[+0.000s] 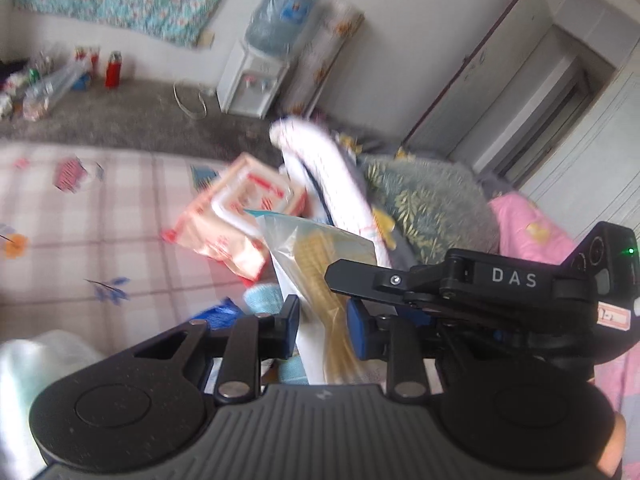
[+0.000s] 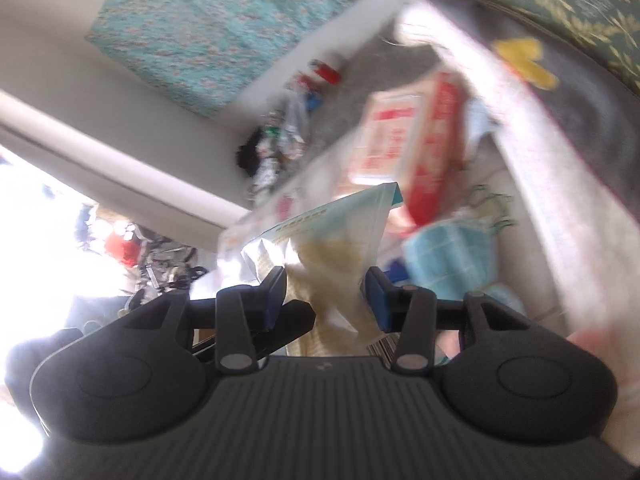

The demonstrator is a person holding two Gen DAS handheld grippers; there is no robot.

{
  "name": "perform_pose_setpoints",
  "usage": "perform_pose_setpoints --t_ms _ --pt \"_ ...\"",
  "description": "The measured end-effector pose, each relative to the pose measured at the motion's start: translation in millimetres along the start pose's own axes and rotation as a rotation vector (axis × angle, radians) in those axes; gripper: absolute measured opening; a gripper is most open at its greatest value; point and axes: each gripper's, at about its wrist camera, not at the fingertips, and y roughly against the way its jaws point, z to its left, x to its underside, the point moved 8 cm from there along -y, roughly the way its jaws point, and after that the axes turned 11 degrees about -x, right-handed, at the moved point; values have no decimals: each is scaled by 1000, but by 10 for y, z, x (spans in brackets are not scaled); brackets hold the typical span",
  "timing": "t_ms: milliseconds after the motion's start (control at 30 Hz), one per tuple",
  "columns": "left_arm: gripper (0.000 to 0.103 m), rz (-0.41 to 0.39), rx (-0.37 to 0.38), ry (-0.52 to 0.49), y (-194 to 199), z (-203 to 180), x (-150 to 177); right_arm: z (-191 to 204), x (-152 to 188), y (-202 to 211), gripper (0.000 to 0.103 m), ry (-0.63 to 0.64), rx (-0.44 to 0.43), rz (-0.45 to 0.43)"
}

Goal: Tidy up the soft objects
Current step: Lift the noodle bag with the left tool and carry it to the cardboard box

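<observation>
Plaid bedsheet (image 1: 100,216) below; both tools (image 1: 322,320) (image 2: 326,292) clamp clear packet (image 1: 320,264), long axis pointing away

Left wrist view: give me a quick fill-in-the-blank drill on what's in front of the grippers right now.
1. The clear plastic bag between the fingers of the left gripper holds something ____ in colour.
2. The soft pack lying on the checked bedsheet beyond the bag is white and ____.
3. The water dispenser stands against the ____.
4. The right gripper has the same ____ between its fingers.

Missing words: yellow; red; wall; bag
</observation>
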Motion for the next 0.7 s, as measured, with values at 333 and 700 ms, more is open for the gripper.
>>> perform_pose_setpoints --t_ms 333,700 --pt "27 -139 -126 61 1358 1227 165 1413 825 -480 45 115 -146 122" --pt "27 -105 -396 183 2127 3099 460 2458 2203 -2024 45 77 -263 403"
